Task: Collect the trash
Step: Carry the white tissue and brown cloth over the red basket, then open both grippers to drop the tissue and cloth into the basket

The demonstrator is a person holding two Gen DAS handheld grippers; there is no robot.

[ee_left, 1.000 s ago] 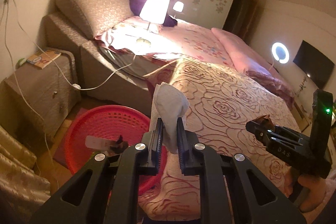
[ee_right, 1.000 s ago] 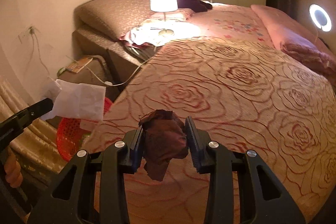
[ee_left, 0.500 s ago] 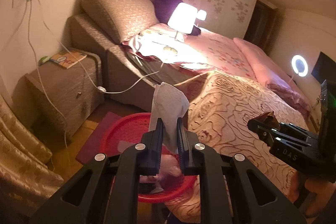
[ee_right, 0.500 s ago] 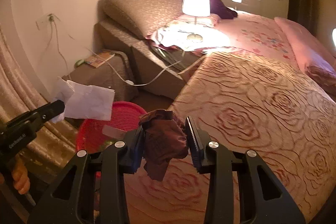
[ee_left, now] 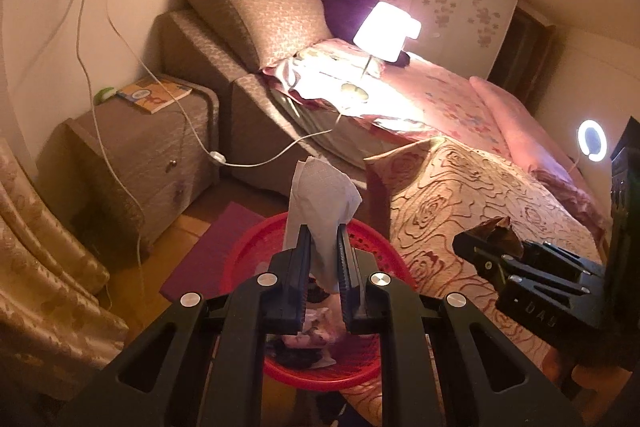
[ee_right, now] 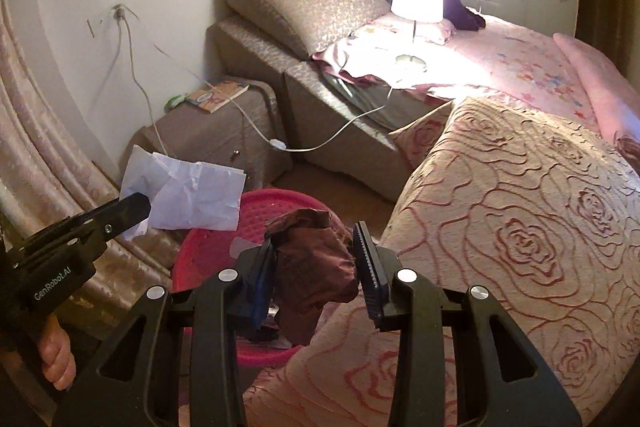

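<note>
My left gripper (ee_left: 323, 251) clamped on a crumpled white paper tissue (ee_left: 322, 203) above the round red plastic basket (ee_left: 256, 247), my right gripper (ee_right: 316, 259) pinching a dark brown, perhaps foil, wrapper (ee_right: 316, 267) beside the rose-patterned bedspread (ee_right: 520, 227)

The left gripper (ee_left: 324, 247) points forward and downward, its jaws clamped tight on what it holds, and a hand (ee_right: 56, 351) wraps its handle from below. The right gripper (ee_right: 316, 259) tilts down likewise, jaws narrowly parted around its load.
</note>
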